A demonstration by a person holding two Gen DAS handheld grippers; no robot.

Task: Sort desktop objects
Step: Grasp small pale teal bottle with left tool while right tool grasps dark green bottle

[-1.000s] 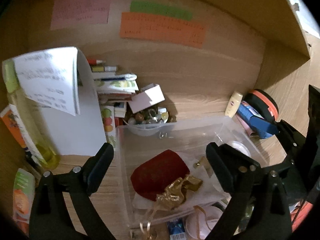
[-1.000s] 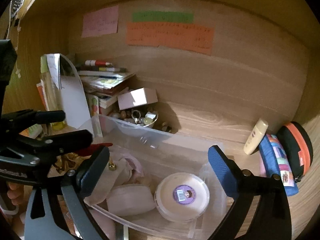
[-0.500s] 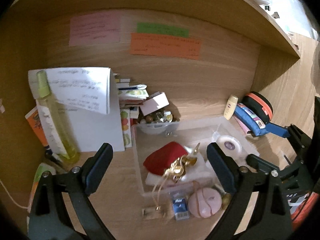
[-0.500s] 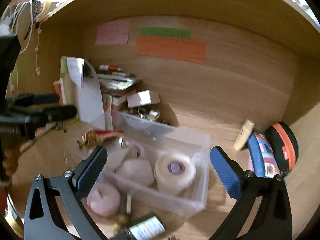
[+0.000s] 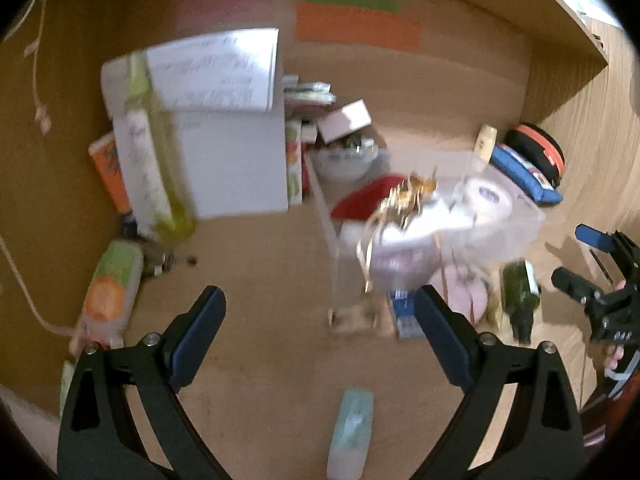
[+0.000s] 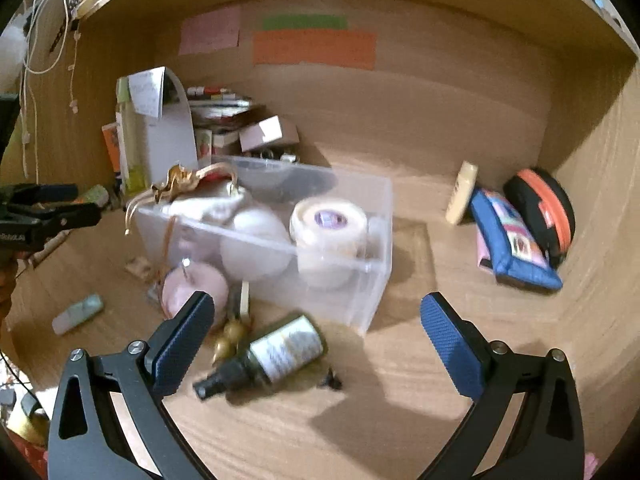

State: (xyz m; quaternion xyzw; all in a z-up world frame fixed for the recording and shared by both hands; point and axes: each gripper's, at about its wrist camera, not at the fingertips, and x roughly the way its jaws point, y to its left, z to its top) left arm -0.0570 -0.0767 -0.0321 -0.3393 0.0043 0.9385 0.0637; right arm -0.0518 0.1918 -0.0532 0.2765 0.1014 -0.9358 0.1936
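Warm, dim light under the shelf; both fisheye views curve strongly and darken at the corners. Left wrist view heavily motion-blurred; right wrist view sharper, with hard shadows on the tabletop (image 6: 400,380)

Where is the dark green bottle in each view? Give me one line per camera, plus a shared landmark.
Left wrist: the dark green bottle lies at right of centre, just past the right finger.
Right wrist: it lies low in the middle, between the fingers.
Shared landmark: the clear plastic box, right behind the bottle in both.
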